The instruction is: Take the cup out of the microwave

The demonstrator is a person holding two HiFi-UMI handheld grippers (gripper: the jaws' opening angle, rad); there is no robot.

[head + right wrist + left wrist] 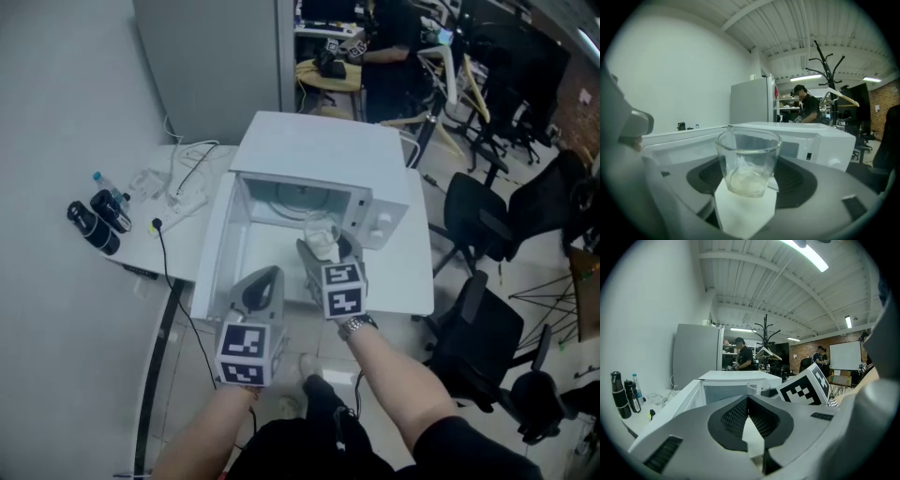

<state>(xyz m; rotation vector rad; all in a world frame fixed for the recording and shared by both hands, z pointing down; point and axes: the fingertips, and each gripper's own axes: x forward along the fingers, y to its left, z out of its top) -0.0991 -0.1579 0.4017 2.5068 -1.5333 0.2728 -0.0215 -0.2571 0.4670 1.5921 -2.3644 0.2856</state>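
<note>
Bright, even light is pouring down from long white ceiling strip lamps (811,255) high above my left gripper (748,401), and the nearest one is blowing out to pure white glare. Shadows are falling soft and faint around the white box-shaped microwave (319,145), whose top is glowing almost washed out. Both gripper views are bulging like a fishbowl, with black corners ringing them. Between the jaws of my right gripper (749,180), the clear glass cup (747,161) is showing sharp and catching pale glints on its rim, while my grey jaw bodies nearest the lens are blurring. Far beyond my jaws the room is looking dimmer and grainy, with a cool greenish cast.
</note>
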